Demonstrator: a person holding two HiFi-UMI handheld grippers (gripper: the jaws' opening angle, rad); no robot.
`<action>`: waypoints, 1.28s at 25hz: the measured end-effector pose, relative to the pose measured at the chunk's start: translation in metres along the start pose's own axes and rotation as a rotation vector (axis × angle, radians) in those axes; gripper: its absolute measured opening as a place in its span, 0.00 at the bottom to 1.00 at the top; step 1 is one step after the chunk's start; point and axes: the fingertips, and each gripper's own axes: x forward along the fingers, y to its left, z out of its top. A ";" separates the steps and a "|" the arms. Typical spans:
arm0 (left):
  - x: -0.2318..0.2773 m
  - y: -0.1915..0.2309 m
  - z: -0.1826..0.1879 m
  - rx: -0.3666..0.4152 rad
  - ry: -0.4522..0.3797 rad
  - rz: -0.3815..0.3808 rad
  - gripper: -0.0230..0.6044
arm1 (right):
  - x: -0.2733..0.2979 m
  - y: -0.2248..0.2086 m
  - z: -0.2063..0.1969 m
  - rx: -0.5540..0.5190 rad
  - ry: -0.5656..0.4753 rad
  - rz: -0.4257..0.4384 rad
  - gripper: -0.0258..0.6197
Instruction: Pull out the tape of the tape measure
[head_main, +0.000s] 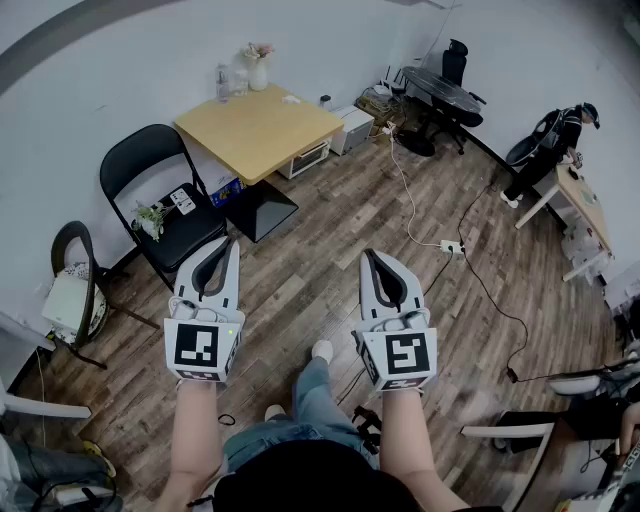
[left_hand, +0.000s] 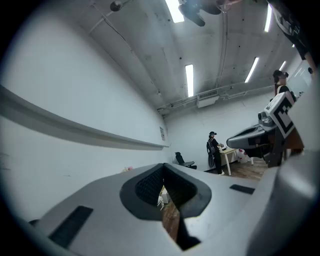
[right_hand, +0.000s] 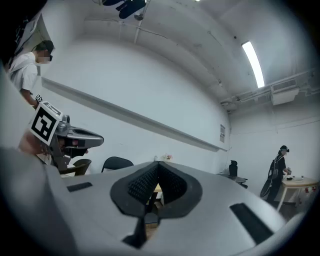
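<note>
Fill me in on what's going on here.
A person stands holding a gripper in each hand, out in front above the wooden floor. The left gripper and the right gripper are both shut and empty. No tape measure shows in any view, so the pulling has not begun. Ahead stand a yellow table and a black chair.

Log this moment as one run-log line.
left gripper: shut, empty | right gripper: shut, empty | both: held in air over wooden floor | tape measure: not in view
</note>
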 end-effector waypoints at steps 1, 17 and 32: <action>-0.001 0.000 0.001 -0.001 -0.003 -0.003 0.05 | -0.002 0.001 0.001 0.004 -0.002 -0.004 0.06; 0.013 0.000 -0.007 -0.142 -0.011 -0.021 0.65 | 0.004 -0.010 -0.011 0.173 -0.024 0.020 0.55; 0.142 0.023 -0.041 -0.144 0.067 0.021 0.69 | 0.119 -0.086 -0.054 0.228 0.052 0.013 0.57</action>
